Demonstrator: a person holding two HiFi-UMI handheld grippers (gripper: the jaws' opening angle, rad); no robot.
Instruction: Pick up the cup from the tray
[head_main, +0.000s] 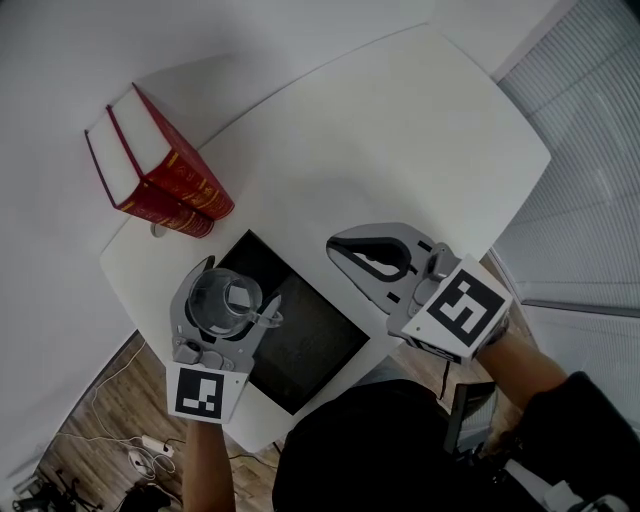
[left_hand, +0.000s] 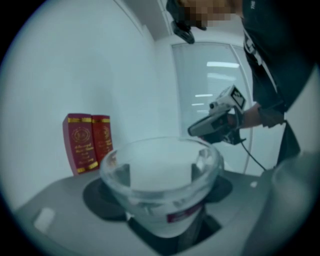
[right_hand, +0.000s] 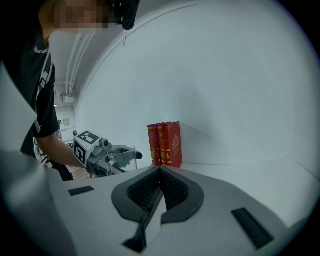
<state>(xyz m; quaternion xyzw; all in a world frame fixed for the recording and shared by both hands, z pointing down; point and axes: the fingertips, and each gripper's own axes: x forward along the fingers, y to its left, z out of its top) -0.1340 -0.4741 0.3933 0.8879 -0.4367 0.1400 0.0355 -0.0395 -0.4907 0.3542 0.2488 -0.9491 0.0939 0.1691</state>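
- White table (head_main: 400, 120) carries everything.
- Clear cup (left_hand: 160, 185) is clamped in my left gripper (head_main: 228, 292), over the black tray's (head_main: 310, 340) left edge.
- Right gripper (head_main: 340, 246): jaws together, empty, beside the tray.
- Red books (head_main: 160, 165) at the far-left corner.

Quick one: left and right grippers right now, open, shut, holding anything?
Left gripper: closed on the clear cup, pads against its sides.
Right gripper: shut, jaw tips together, nothing between them.

The table (head_main: 400, 120) is seen steeply from overhead. The gripper views are taken low and close along the jaws. The red books (head_main: 160, 170) are shared by all three.
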